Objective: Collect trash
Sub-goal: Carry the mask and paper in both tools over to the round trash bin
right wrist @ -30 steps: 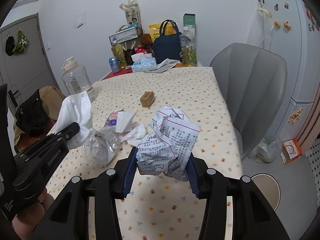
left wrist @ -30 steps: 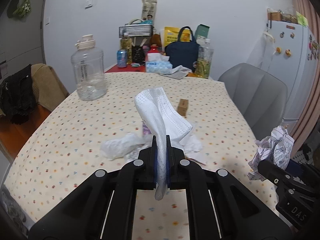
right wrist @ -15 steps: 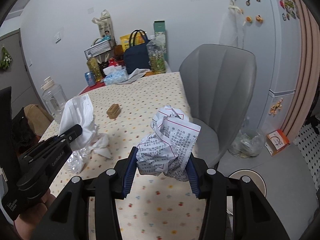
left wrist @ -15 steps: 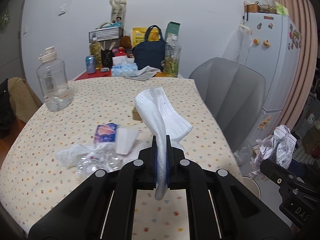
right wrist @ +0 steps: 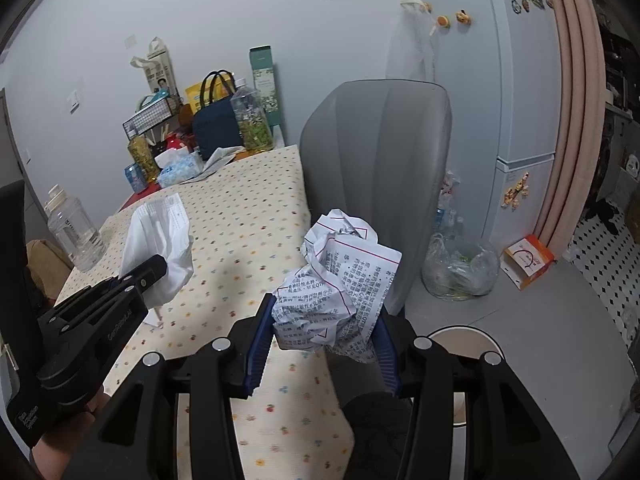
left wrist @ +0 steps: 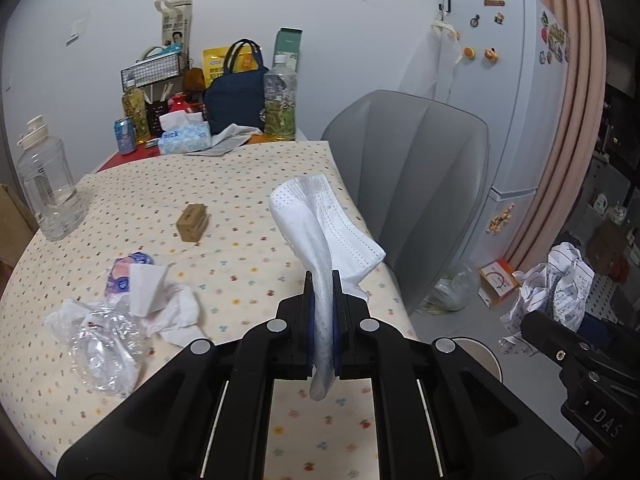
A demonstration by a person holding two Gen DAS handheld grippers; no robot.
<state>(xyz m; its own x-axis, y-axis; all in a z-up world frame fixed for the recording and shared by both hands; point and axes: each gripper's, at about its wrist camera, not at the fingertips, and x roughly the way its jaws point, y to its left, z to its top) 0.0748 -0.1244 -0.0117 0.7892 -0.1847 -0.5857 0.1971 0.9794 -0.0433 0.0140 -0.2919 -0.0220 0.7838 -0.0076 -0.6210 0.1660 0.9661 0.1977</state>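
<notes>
Left wrist view: the left gripper (left wrist: 323, 322) is clamped tight on a white face mask (left wrist: 320, 224), pinched at a gathered fold so that most of the fabric stands up and forward of the fingertips while a short tail hangs below them. The mask looks very light and limp; it flops to one side and would likely slide out of any slack hold, so a pinch on the bunched middle, as here, seems the safe place, not on a loose corner.

In the right wrist view the right gripper (right wrist: 322, 334) is about half open and closed on a crumpled ball of printed paper (right wrist: 340, 280), its blue pads pressing both flanks of the wad. The paper is light too, but springy; squeezed across its thickest part it should stay put, though a harder squeeze would only flatten it.

Ahead and to the left of the left gripper more trash lies on the desk (left wrist: 248, 208): a crinkled clear plastic wrapper (left wrist: 106, 344), a white tissue (left wrist: 168, 312) touching it, and a small purple packet (left wrist: 126, 276) just behind. The wrapper looks slippery and noisy, best taken at a thick crease.

Below and to the right of the right gripper a round white bin rim (right wrist: 464, 334) shows on the floor, probably where both pieces go.
</notes>
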